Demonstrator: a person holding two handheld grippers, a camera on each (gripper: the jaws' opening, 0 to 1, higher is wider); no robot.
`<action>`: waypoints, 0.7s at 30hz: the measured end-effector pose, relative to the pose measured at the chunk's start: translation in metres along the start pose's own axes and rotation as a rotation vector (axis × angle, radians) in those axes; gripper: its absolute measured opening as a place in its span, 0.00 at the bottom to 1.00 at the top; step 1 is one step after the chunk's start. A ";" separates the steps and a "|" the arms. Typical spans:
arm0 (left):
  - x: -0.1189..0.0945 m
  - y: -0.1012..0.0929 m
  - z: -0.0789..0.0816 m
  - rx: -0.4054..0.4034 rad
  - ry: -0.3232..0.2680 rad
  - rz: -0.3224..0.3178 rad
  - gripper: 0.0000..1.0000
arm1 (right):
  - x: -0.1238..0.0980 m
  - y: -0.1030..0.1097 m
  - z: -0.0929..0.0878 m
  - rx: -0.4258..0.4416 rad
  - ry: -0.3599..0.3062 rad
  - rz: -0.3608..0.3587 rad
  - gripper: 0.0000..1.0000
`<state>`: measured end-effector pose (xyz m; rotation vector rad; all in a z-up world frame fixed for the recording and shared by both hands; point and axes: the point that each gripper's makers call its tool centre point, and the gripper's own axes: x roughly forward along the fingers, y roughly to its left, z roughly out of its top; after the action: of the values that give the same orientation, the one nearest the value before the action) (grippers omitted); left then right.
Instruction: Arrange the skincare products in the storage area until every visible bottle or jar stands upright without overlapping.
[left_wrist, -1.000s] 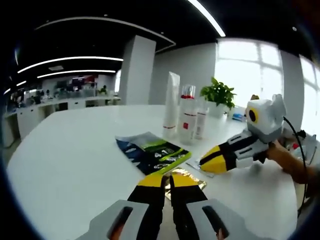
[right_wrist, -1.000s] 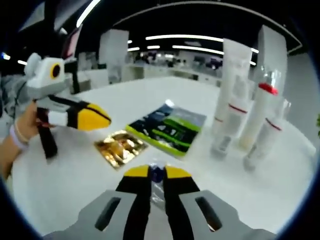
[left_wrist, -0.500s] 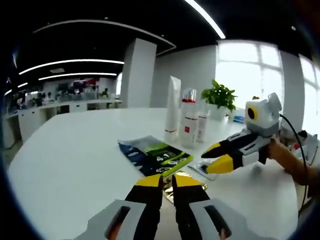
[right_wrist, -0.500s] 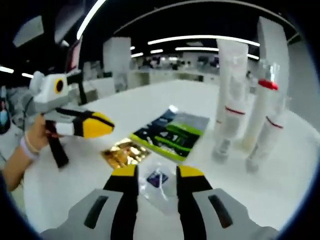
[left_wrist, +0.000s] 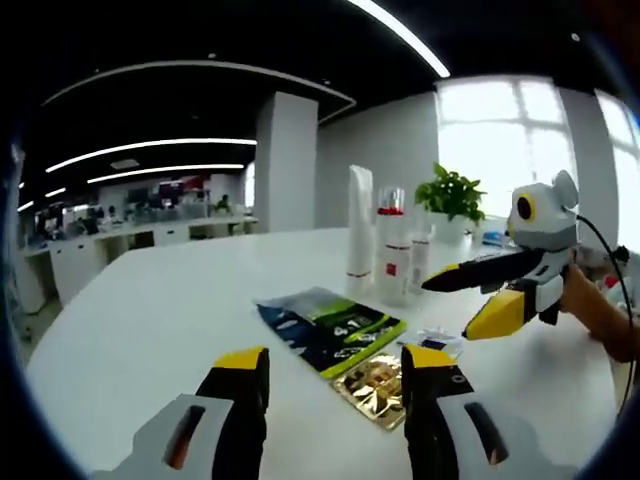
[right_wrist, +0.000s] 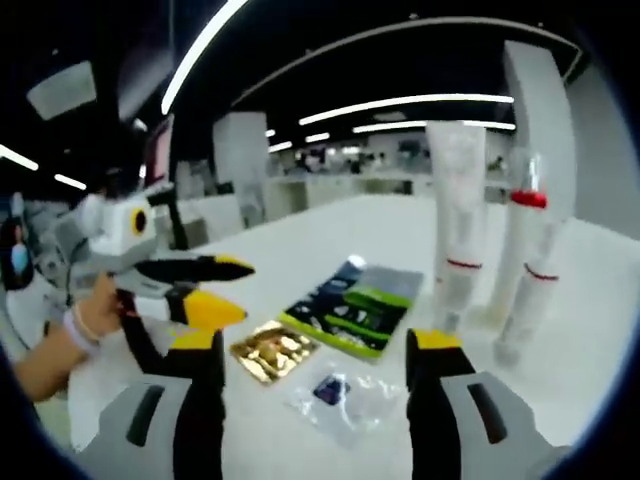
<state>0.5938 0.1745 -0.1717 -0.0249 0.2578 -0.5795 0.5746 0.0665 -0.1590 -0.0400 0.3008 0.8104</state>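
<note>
- Left gripper (left_wrist: 335, 372), bottom centre of the left gripper view: jaws spread wide, nothing between them, above the white table (left_wrist: 140, 300).
- Dark green-striped sachet (left_wrist: 330, 328) flat at centre, gold sachet (left_wrist: 377, 385) just below and right of it, partly tucked under its corner; a careless sweep could drag both toward the bottles.
- White tube (left_wrist: 359, 238), red-capped bottle (left_wrist: 391, 245) and a slimmer bottle (left_wrist: 420, 260) upright in a tight cluster, centre right; tall and narrow, probably easy to topple if nudged.
- Right gripper (left_wrist: 472, 300) at right, jaws parted, empty.
- Right gripper view: clear sachet (right_wrist: 340, 393) flat at bottom centre between the open jaws; likely slippery and thin, so a pinch may skid off.
- Bottle cluster at right there; a jaw swinging past could knock one over.
</note>
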 end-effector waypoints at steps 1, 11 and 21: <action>0.000 0.000 0.002 0.002 -0.009 -0.002 0.60 | -0.001 0.000 0.002 0.002 -0.007 0.000 0.84; -0.021 -0.049 0.035 0.006 -0.141 -0.099 0.95 | -0.037 0.012 0.023 -0.022 -0.115 0.020 1.00; -0.082 -0.084 0.075 0.123 -0.224 -0.070 0.99 | -0.121 0.024 0.060 -0.182 -0.214 -0.015 1.00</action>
<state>0.5012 0.1451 -0.0717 0.0200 0.0030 -0.6553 0.4940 0.0065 -0.0654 -0.1247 0.0239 0.8175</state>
